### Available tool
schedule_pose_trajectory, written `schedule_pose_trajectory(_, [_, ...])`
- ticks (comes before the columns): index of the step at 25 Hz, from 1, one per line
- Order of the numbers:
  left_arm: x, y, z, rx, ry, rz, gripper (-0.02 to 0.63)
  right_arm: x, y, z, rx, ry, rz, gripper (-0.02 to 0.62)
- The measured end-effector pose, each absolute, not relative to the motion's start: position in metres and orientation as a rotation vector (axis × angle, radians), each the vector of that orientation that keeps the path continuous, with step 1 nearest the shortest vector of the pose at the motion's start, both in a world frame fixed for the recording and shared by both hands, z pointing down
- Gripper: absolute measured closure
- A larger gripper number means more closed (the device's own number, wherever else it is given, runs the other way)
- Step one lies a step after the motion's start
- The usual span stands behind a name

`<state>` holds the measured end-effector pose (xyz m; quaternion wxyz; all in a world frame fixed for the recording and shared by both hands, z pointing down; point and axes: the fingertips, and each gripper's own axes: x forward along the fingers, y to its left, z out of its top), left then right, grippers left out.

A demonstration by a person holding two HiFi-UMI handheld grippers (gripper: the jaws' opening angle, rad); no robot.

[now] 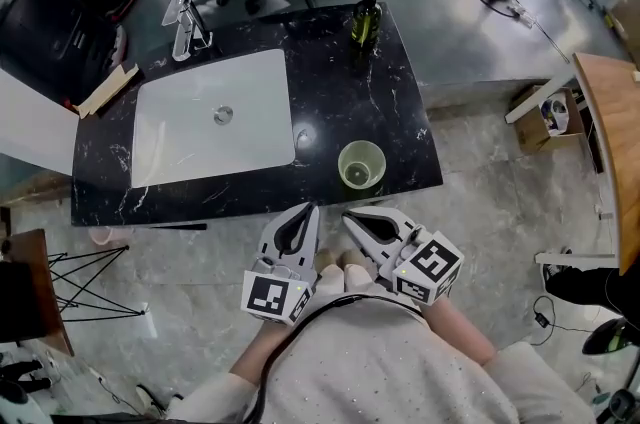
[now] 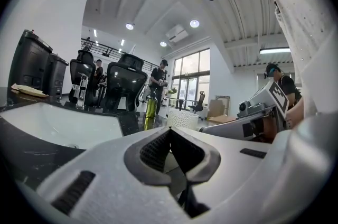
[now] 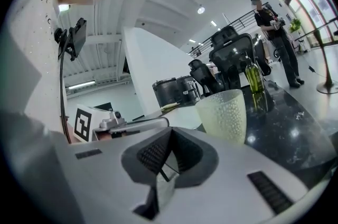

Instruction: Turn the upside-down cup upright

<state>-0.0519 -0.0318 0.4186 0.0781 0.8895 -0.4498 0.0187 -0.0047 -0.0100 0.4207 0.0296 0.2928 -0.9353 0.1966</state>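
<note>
On the near edge of the black counter [image 1: 400, 112], just right of the white sink [image 1: 200, 152], sits the cup [image 1: 361, 164], and its open mouth faces up, so to my eye the turn is done and nothing is left but to stand clear. Both tools hang short of the counter, close to the person's body: the left gripper [image 1: 306, 210] is clenched on nothing, its jaws meeting tip to tip in its own view, and the right gripper [image 1: 352, 218] is likewise closed and empty, with the pale dimpled cup standing free beyond it. Neither touches the cup. Harder to judge: the left gripper view shows only the cup's upper part over the gripper body, the cup's foot is hidden from above, and whether anything lies inside it I cannot make out. At the far edge stands a green bottle [image 1: 366, 20], well apart
</note>
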Motion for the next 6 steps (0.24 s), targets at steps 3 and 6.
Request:
schedule_pose_trajectory(3, [-0.0558, -0.0329, 0.4205, 2.656, -1.356, 0.059, 0.600, -0.0075, -0.0129, 0.4187, 0.901, -2.892, 0.586, 0.589])
schedule_pose_trajectory(6, [-0.0600, -0.0335, 0.4227, 2.648, -1.364, 0.062, 0.600, -0.0123, -0.0142, 0.4184, 0.893, -2.899, 0.579, 0.589])
